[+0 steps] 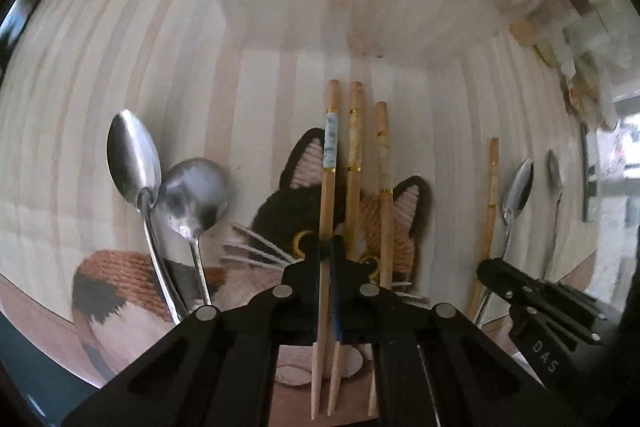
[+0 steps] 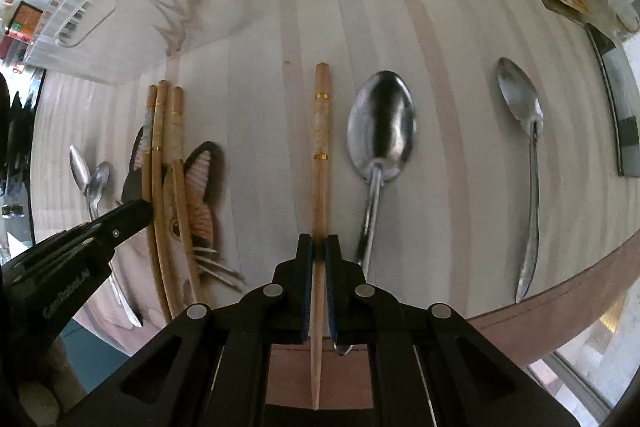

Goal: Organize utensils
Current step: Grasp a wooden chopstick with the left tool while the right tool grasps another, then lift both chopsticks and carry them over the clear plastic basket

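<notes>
Pinching a blue-banded chopstick (image 1: 329, 187) over the cat-shaped mat (image 1: 280, 219), the left gripper (image 1: 329, 251) is clamped; the right gripper (image 2: 319, 247) squeezes a lone wooden chopstick (image 2: 321, 147) near the table's rounded edge (image 2: 560, 287). Shiny spoons (image 2: 380, 123) flank it; beyond stands a clear plastic organizer (image 2: 120, 7).

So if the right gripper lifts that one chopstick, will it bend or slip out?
The chopstick looks like stiff wood, so it probably won't bend. The right gripper pinches it off-centre, so it may tilt. It tapers and looks smooth, so it could slip.
</notes>
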Available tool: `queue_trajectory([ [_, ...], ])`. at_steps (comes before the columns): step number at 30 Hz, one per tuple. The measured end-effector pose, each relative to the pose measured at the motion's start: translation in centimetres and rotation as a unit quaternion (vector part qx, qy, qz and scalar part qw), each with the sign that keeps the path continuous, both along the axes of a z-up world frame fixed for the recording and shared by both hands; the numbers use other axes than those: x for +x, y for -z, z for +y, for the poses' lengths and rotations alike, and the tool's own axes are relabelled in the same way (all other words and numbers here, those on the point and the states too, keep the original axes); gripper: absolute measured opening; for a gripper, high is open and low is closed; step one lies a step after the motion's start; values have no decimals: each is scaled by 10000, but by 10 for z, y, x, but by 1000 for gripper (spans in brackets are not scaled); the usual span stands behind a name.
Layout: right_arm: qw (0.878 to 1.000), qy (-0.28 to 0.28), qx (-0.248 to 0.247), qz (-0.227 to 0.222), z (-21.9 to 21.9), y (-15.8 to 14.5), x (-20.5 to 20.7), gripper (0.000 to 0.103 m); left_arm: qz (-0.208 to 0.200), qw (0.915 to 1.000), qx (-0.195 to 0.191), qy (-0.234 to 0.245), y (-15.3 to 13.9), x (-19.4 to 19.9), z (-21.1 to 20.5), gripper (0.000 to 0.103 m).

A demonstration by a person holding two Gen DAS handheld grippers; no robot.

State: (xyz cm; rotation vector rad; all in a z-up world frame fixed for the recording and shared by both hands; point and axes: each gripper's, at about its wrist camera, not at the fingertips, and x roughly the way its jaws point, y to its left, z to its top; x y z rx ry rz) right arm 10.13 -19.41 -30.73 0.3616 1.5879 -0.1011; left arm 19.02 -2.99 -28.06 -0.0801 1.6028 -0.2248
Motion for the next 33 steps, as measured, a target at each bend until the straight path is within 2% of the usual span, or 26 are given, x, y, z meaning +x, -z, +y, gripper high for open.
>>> queue_trajectory([
  [4,10000,37,31,11,-6,1,3,6,272,9971,-504,-509,3,1,28,3],
  [9,10000,-41,-11,53,-8,4,-3,6,105,9987,-142,-482,-4,-5,41,2],
  [10,9999,-56,-28,81,-11,0,17,6,110,9988,-82,-461,-4,-7,42,2],
  [12,9998,-156,-120,97,-1,1,22,6,80,9993,-11,-351,-2,-11,43,4],
  [13,9996,-199,-164,105,7,-1,30,7,85,9995,55,-289,-2,-13,41,8],
  [21,9967,-531,-555,274,40,2,24,7,-73,9981,566,228,-2,-36,-2,9],
  [29,9971,-436,-587,222,53,-2,21,7,-201,9970,709,236,-4,-45,-15,4],
  [33,9982,-298,-518,107,42,-8,18,7,-491,9948,812,378,-26,-45,-17,4],
])
